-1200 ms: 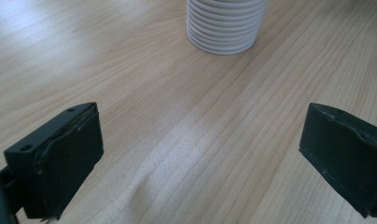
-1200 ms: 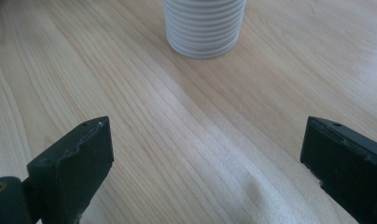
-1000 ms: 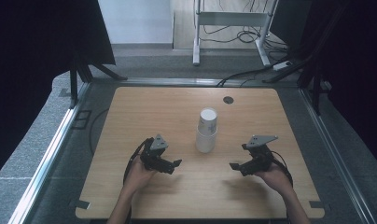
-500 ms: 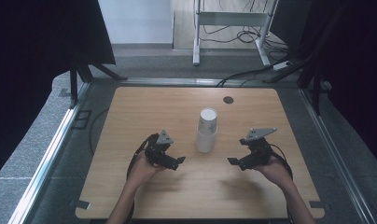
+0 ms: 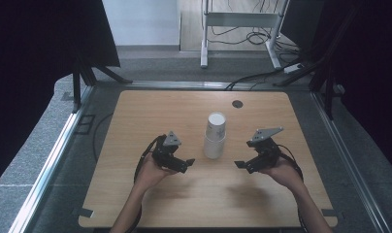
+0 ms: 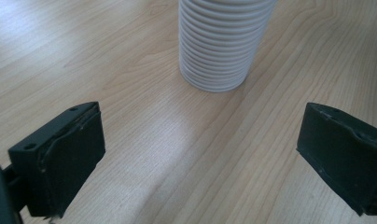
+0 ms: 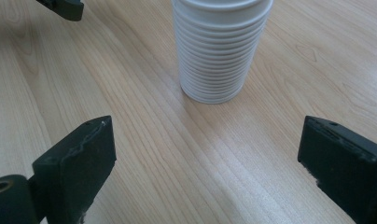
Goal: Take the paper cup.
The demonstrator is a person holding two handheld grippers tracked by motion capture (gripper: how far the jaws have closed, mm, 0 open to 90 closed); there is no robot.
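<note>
Moved: both grippers have edged up the worktop toward the cups since a second ago.
Cup stack [image 5: 215, 136]: upright, mid-worktop [image 5: 136, 204], between the grippers.
Left gripper [image 5: 187, 164]: jaws wide apart, empty, near the stack.
Right gripper [image 5: 241, 165]: jaws wide apart, empty.

Cup stack [image 5: 215, 136] between open tongs
</note>
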